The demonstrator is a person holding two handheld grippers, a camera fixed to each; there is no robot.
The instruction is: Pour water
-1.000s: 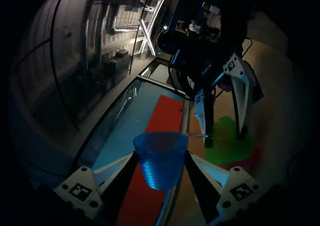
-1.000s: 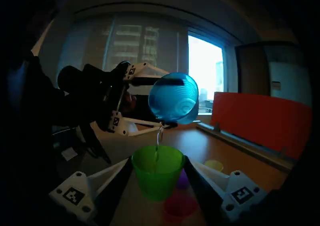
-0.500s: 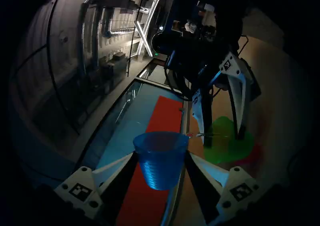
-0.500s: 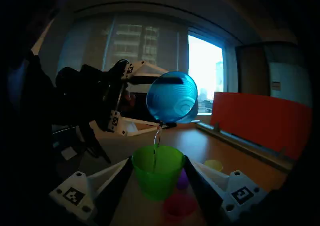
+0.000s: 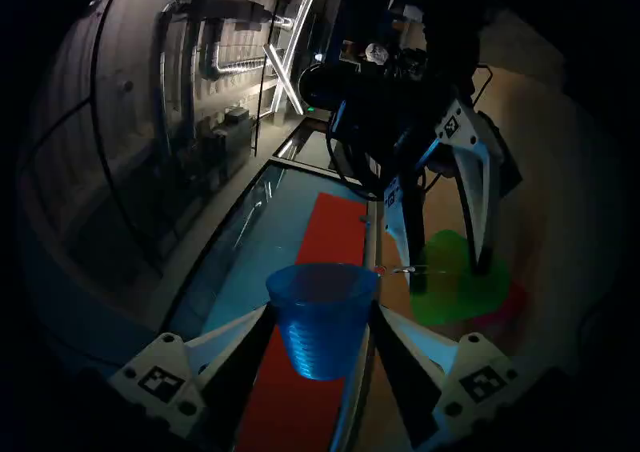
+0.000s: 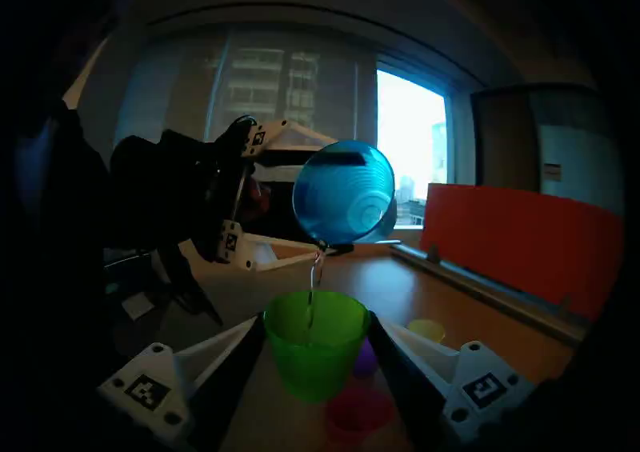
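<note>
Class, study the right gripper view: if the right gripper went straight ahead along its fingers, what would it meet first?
Most likely the tilted blue cup, held by the left gripper above the green cup in the right gripper. It sits nearly dead ahead, though depth is unclear.

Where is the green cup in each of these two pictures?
Left gripper view: the green cup sits right of centre, farther off, seen from above.
Right gripper view: the green cup is at bottom centre, close up, under the water stream.
Shared landmark: the blue cup, tipped over the green cup.
</note>
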